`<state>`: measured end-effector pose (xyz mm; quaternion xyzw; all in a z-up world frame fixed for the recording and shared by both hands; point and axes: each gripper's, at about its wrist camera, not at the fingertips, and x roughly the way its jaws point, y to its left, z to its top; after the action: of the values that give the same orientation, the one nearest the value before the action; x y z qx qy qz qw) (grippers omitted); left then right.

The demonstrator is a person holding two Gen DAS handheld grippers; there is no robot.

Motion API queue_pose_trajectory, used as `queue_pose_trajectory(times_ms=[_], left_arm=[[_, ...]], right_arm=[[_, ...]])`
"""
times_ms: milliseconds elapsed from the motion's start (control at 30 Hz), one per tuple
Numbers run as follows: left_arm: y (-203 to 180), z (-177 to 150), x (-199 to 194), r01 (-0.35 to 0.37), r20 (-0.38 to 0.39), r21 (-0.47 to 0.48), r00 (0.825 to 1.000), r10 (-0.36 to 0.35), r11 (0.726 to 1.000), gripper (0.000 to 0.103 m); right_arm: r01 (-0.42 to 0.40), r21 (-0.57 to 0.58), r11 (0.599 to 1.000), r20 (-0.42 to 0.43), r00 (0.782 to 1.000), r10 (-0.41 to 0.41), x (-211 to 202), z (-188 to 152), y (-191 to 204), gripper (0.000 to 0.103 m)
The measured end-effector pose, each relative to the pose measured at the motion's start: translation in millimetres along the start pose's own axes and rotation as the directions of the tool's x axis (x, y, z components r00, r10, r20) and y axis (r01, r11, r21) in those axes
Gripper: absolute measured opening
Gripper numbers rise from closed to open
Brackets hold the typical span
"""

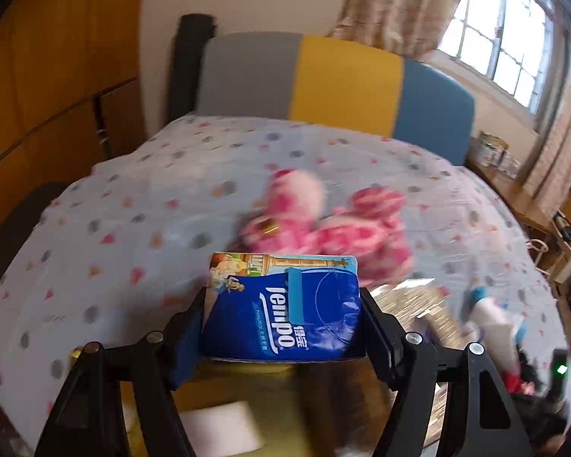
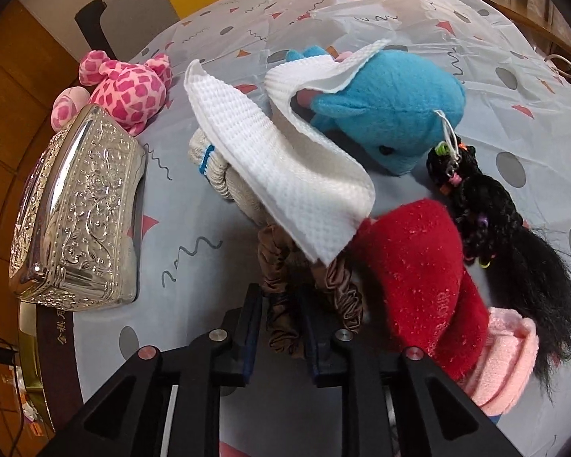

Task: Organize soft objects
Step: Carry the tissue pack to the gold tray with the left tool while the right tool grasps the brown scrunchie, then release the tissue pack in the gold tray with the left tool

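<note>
My left gripper (image 1: 281, 304) is shut on a blue Tempo tissue pack (image 1: 281, 316) and holds it above the bed. A pink spotted plush (image 1: 323, 224) lies beyond it, blurred; it also shows in the right wrist view (image 2: 129, 91). My right gripper (image 2: 281, 301) is shut on a brown satin scrunchie (image 2: 285, 316) at the near edge of a pile. The pile holds a white waffle cloth (image 2: 285, 167), a blue plush (image 2: 392, 110), a red fuzzy piece (image 2: 418, 278), a black wig (image 2: 487, 213), a pink knit piece (image 2: 506, 361) and a beige knit item (image 2: 217, 167).
A silver embossed box (image 2: 80, 213) stands on the patterned bedsheet (image 2: 361, 7) left of the pile; it shows blurred in the left wrist view (image 1: 418, 304). A grey, yellow and blue headboard (image 1: 338, 80) is at the far end. Wooden furniture lines both sides.
</note>
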<state>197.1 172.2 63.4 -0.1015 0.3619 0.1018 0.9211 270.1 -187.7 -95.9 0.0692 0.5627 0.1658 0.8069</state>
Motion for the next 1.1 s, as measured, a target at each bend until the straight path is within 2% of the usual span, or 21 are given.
queue_pose_trajectory(times_ms=[167,333,533,667,833,900,1000,1100], left_arm=[[59.7,-38.5,-18.3,-0.065,-0.03,-0.047,0.998,0.064,0.997,0.073],[106.0,-77.4,-32.1,-0.105,-0.064,-0.126,0.993,0.097,0.987,0.073],[142.5,-130.6,-51.4,-0.145,-0.108,-0.173,0.986,0.127,0.974,0.073],[144.3,-163.7,-61.0,-0.147,-0.124,-0.135,0.984,0.13,0.98,0.073],[127.1,-197.7,-67.6,-0.119,-0.128,-0.053,0.985,0.111,0.992,0.073],[123.5,-205.3,-66.0,-0.12,-0.134,-0.045,0.985,0.113,0.992,0.075],[121.8,-211.5,-65.6,-0.144,-0.138,-0.038,0.981,0.137,0.989,0.086],[123.2,-211.4,-71.5,-0.165,-0.12,-0.047,0.98,0.158,0.985,0.087]], right_arm=[[0.017,-0.026,1.0,0.007,1.0,-0.017,-0.6,-6.9,0.4,0.02],[0.03,-0.055,0.998,0.031,0.999,-0.028,1.1,-15.4,3.9,0.02],[0.14,-0.171,0.975,0.075,0.989,-0.129,3.5,-28.3,25.1,0.02],[0.166,-0.194,0.967,0.086,0.985,-0.152,3.9,-32.0,30.2,0.02],[0.216,-0.238,0.947,0.112,0.974,-0.194,5.3,-42.8,43.8,0.019],[0.224,-0.24,0.945,0.117,0.973,-0.2,9.7,-45.1,51.7,0.018],[0.229,-0.243,0.943,0.12,0.971,-0.205,8.6,-49.8,56.0,0.016],[0.236,-0.245,0.94,0.122,0.97,-0.211,8.3,-54.9,61.4,0.015]])
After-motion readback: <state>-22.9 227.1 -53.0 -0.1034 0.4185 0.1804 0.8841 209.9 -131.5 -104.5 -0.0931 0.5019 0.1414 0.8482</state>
